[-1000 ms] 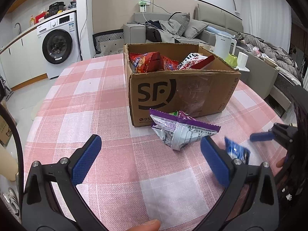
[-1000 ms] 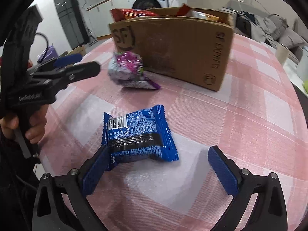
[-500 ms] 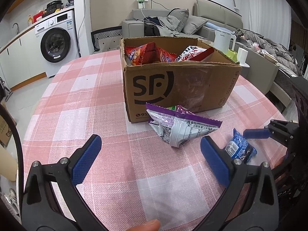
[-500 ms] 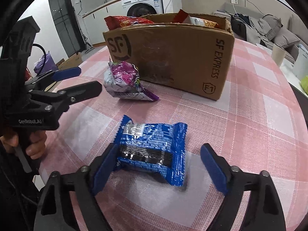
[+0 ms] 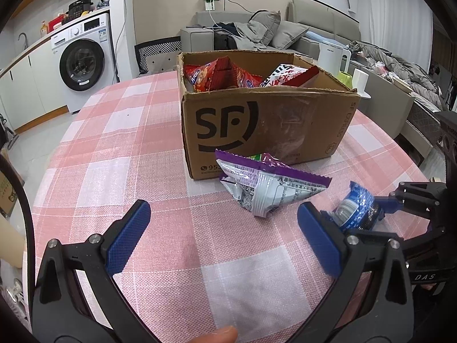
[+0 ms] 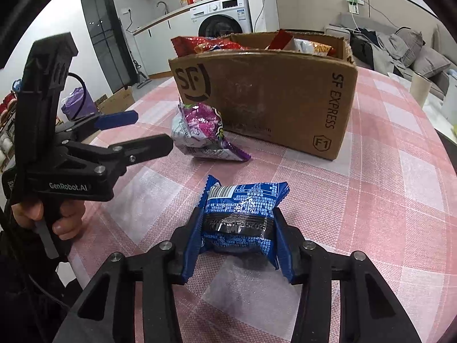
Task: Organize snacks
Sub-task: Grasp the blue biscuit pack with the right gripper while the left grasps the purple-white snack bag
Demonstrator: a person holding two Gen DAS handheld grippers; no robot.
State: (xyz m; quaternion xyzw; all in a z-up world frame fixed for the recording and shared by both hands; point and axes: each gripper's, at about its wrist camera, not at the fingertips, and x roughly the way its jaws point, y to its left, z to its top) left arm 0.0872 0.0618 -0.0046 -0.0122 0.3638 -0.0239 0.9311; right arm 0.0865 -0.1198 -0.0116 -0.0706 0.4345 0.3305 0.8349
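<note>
A blue snack packet (image 6: 245, 200) lies on the pink checked tablecloth (image 6: 385, 200), and my right gripper (image 6: 239, 228) is closing on it, both pads pressing its sides. In the left wrist view the same blue packet (image 5: 357, 208) shows at the right, pinched. A crumpled purple snack bag (image 5: 268, 185) rests against the front of the SF cardboard box (image 5: 257, 125), which holds red and white snack bags (image 5: 217, 77). My left gripper (image 5: 222, 217) hovers open over bare cloth just short of the purple bag, with nothing between its fingers.
The round table's edge curves close on the left and right. A white kettle (image 5: 331, 57), a green cup and a white cup stand beyond the box on the right. A washing machine (image 5: 82, 57) and a sofa are behind.
The right gripper's jaws came together from wide open onto the blue packet, which turned and now sits squeezed between the pads. The left gripper has stayed open in place.
</note>
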